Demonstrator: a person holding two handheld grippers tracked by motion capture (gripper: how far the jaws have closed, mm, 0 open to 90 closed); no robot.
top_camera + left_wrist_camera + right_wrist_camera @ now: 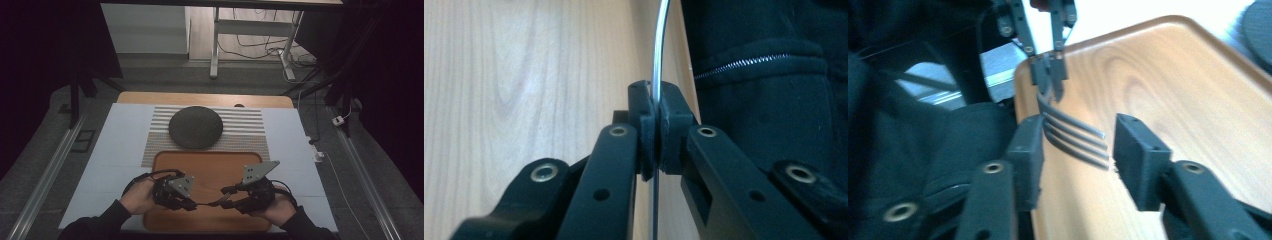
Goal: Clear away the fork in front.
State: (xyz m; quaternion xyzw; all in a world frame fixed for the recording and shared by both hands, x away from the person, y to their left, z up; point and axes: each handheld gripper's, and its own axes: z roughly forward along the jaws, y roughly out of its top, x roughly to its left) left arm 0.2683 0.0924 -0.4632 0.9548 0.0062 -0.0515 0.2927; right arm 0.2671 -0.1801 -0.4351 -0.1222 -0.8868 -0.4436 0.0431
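A white table cover (115, 145) lay beneath a striped mat (250, 131) bearing a dark round plate (195, 127); nearer the person sat a wooden tray (210, 167); over the tray, the left gripper (191, 204) was clamped on a fork (1075, 137) by its handle; the right gripper (226, 197) stood with jaws apart, fork tines between them, untouched.

dark round plate (195, 127) rests on striped mat (245, 125).

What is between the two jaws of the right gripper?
The tines of a fork lie between the open jaws of the right gripper, above the wooden tray, in the right gripper view.
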